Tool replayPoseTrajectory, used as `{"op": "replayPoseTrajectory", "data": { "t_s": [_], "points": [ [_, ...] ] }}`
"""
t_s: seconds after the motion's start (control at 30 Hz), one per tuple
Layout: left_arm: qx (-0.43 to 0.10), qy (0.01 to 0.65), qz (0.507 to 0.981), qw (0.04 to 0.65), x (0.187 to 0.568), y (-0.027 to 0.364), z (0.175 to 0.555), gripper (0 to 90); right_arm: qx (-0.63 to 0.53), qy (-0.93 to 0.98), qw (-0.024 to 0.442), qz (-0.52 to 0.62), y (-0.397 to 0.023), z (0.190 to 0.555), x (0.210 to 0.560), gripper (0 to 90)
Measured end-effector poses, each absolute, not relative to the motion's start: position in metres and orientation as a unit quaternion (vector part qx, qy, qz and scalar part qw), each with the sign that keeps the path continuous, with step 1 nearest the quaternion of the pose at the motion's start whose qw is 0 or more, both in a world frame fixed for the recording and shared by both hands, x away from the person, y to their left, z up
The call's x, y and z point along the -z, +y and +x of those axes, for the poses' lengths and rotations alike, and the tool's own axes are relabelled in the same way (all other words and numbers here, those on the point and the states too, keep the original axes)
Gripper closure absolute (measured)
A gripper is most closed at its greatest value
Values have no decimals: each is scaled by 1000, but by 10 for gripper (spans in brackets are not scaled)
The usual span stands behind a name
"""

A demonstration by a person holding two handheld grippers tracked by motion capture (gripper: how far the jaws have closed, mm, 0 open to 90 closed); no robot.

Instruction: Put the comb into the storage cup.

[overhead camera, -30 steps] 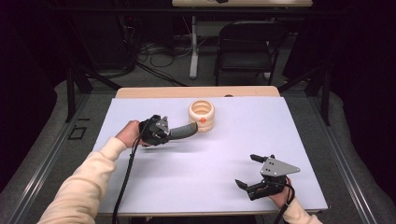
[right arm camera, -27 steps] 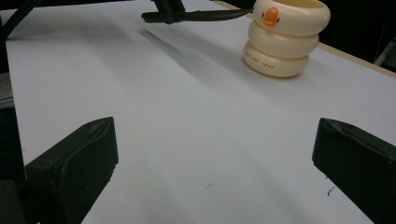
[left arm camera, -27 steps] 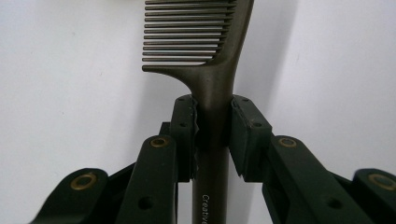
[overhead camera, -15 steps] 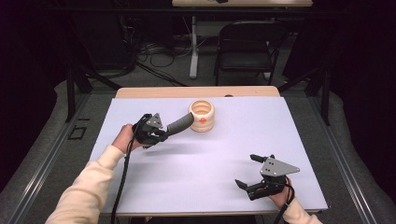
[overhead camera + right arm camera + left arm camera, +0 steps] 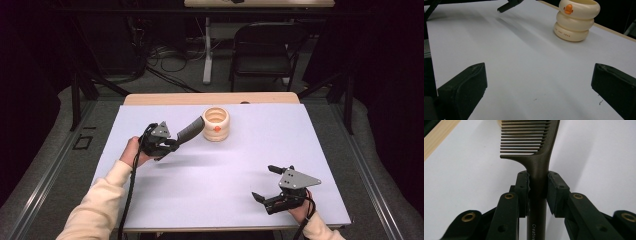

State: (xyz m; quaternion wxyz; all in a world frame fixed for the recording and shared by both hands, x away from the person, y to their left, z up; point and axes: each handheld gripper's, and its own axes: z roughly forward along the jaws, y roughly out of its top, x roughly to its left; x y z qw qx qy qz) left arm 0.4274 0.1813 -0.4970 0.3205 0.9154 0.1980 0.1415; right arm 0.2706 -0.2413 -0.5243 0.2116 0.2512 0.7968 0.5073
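Comb [image 5: 534,157] clamped by its handle in left claw [image 5: 170,143], hovering off the counter [image 5: 210,180] near cream holder [image 5: 216,124]; probably light, stiff, slick plastic, right claw [image 5: 264,182] gaping empty.

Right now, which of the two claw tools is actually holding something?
The left gripper: its jaws clamp a dark comb's handle. The right gripper stands open over the bare table.
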Motion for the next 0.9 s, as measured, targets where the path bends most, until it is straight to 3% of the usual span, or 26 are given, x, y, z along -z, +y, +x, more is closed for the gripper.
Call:
{"op": "replayPoseTrajectory", "data": {
  "t_s": [0.9],
  "points": [
    [-177,252,881,359,502,181,431,726,-507,796,211,255,-241,271,525,0]
  ]
}}
